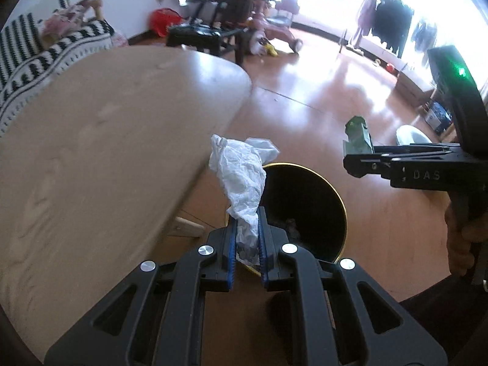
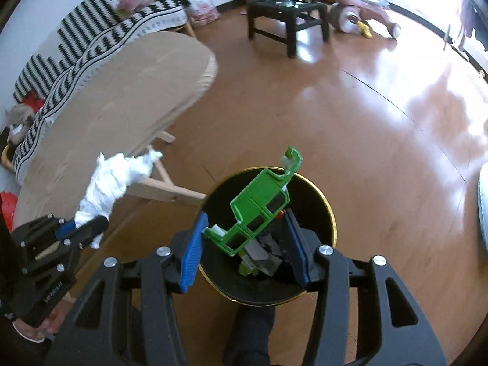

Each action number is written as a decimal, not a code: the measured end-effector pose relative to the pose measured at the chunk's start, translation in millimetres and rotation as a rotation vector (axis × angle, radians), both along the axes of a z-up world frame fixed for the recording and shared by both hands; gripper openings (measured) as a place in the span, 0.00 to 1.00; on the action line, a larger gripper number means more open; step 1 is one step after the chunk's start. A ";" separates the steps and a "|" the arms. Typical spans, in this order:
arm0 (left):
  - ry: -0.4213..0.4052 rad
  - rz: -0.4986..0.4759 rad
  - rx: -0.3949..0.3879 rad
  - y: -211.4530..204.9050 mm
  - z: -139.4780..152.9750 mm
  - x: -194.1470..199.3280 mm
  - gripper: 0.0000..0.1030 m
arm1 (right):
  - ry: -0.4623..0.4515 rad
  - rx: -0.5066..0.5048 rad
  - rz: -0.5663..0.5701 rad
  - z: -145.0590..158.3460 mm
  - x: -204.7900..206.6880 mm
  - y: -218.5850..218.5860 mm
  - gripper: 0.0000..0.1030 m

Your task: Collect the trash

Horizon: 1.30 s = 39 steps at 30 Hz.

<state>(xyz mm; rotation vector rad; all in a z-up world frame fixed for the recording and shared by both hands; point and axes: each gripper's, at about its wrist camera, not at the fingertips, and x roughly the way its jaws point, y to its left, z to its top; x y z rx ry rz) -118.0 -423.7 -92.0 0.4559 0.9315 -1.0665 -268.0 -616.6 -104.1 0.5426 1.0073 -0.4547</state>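
My left gripper (image 1: pixel 246 213) is shut on a crumpled white tissue (image 1: pixel 241 170), held beside the near rim of a black bin (image 1: pixel 342 204) with a gold edge. The right wrist view shows the same left gripper (image 2: pixel 82 228) and tissue (image 2: pixel 109 183) left of the bin (image 2: pixel 333 216). Above the bin's mouth, my right gripper (image 2: pixel 245 215) is shut on a green plastic frame (image 2: pixel 259 204), its blue pads on either side of it. From the left wrist view, the right gripper (image 1: pixel 350 160) carries that green frame (image 1: pixel 358 135) at its tip. Dark scraps (image 2: pixel 265 256) lie inside the bin.
A beige rounded table (image 1: pixel 106 137) on wooden legs (image 2: pixel 164 189) stands just left of the bin. Behind it is a sofa with a striped cover (image 2: pixel 91 39). A black stool (image 2: pixel 286 9) and a pink tricycle (image 2: pixel 363 9) stand further off. A white object (image 2: pixel 483 207) lies at the right.
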 end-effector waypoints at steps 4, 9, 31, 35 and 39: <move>0.010 -0.031 0.016 -17.6 -9.8 -5.9 0.11 | 0.002 0.015 -0.010 -3.8 -2.8 -4.5 0.48; 0.035 -0.060 0.026 -30.9 -19.2 -10.4 0.11 | 0.019 0.021 -0.002 -9.2 6.4 -3.7 0.48; 0.037 -0.116 0.028 -46.0 -26.8 -12.6 0.75 | -0.034 0.018 -0.052 -1.8 9.0 -14.4 0.73; 0.027 -0.101 0.018 -39.7 -18.3 -11.5 0.84 | -0.062 0.002 -0.070 8.2 7.3 -17.1 0.82; -0.003 -0.077 0.000 -20.2 2.3 -9.9 0.90 | -0.092 -0.012 -0.079 20.6 12.7 -14.3 0.87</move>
